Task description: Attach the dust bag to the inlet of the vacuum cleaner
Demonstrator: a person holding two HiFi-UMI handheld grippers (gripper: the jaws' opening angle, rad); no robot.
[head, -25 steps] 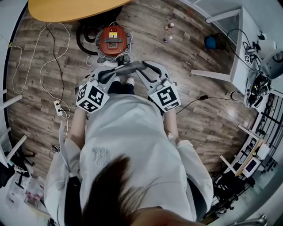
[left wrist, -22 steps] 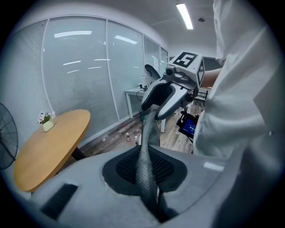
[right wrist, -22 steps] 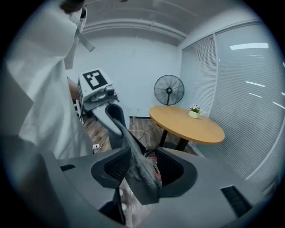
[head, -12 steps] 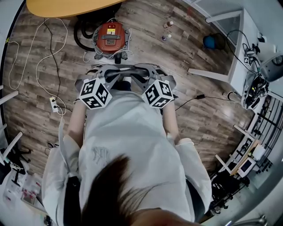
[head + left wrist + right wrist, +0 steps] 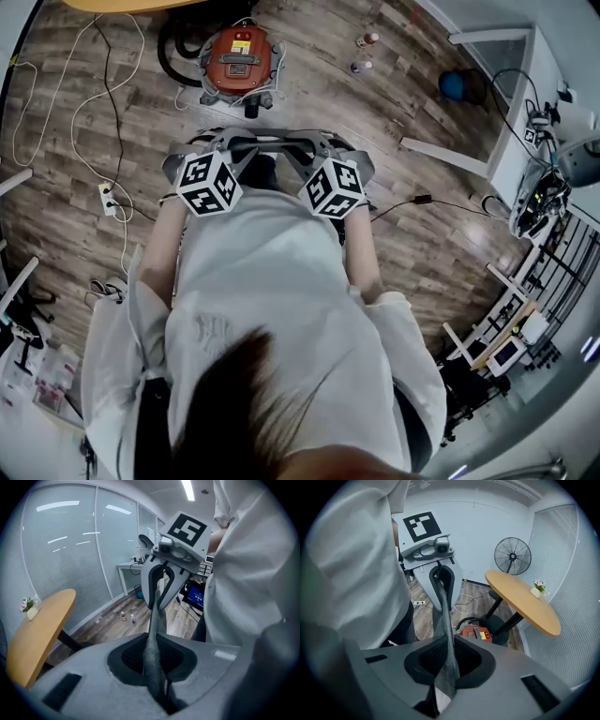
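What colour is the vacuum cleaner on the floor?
Orange-red with a yellow label; the round canister vacuum cleaner shows best in the head view.

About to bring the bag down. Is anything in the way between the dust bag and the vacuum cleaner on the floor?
Nothing visible does: only bare wood floor lies between the dust bag and the orange vacuum cleaner.

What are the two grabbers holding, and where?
A grey dust bag, stretched between them: the left gripper pinches one end; the right gripper, jaws closing, the other.
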